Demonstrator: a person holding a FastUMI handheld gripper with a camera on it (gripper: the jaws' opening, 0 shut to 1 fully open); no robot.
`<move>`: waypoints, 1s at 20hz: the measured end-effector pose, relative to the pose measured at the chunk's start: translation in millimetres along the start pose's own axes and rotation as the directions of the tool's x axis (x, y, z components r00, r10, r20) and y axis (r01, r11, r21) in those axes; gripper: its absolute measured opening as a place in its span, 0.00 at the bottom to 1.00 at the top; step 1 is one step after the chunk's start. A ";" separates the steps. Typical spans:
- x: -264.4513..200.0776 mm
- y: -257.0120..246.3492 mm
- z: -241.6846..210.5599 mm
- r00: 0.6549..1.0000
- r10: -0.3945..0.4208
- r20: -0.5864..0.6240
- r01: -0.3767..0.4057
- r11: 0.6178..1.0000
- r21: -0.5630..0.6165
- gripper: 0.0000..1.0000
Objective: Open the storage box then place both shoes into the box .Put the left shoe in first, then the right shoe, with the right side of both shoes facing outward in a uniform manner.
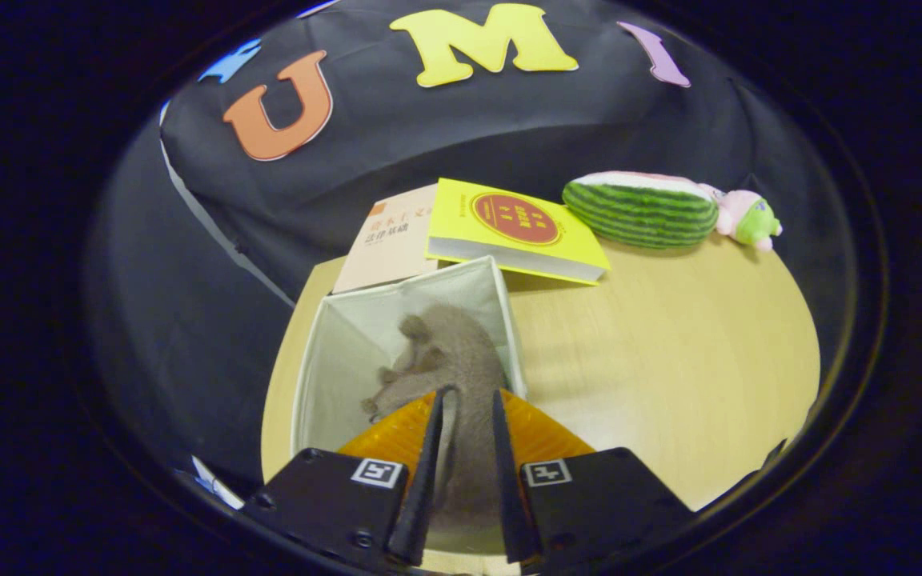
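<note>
The gripper [467, 400] points down into the open box [325, 352], its fingers [429, 448] narrowly parted and clamped on a grey fuzzy shoe [461, 352] that hangs inside the box. The box stands on the desk [669, 352]. Beyond it lie two books [509, 228] and a watermelon plush [645, 208].

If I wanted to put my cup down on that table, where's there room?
The widest bare patch of table lies right of the storage box, in front of the yellow book and watermelon toy. The box is crowded: the gripper holds a grey shoe over it.
</note>
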State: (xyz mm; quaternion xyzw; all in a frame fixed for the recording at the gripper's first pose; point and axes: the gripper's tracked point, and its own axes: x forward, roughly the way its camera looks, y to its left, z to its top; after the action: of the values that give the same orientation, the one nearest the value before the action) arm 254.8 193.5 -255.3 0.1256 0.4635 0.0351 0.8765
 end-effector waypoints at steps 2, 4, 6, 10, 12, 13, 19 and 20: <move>-6.4 10.1 0.6 0.998 0.049 0.026 -0.049 0.998 -0.029 0.70; -21.2 -5.5 11.2 0.994 -0.038 0.103 0.044 0.997 -0.056 0.99; -35.3 -9.1 25.6 0.980 -0.071 0.187 0.088 0.993 -0.083 0.99; -70.7 -23.3 46.8 0.942 -0.110 0.317 0.152 0.982 -0.113 0.99; -90.4 -28.4 52.3 0.923 -0.110 0.370 0.169 0.977 -0.130 0.99; -99.2 -29.9 53.6 0.915 -0.105 0.389 0.171 0.975 -0.139 0.99; -168.2 -45.2 59.6 0.843 -0.084 0.531 0.211 0.960 -0.184 0.99; -176.9 -44.1 55.8 0.836 -0.071 0.544 0.207 0.959 -0.193 0.99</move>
State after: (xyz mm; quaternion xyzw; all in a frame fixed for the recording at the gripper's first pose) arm 197.7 109.0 -94.3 -0.0124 0.2027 -0.0087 0.9791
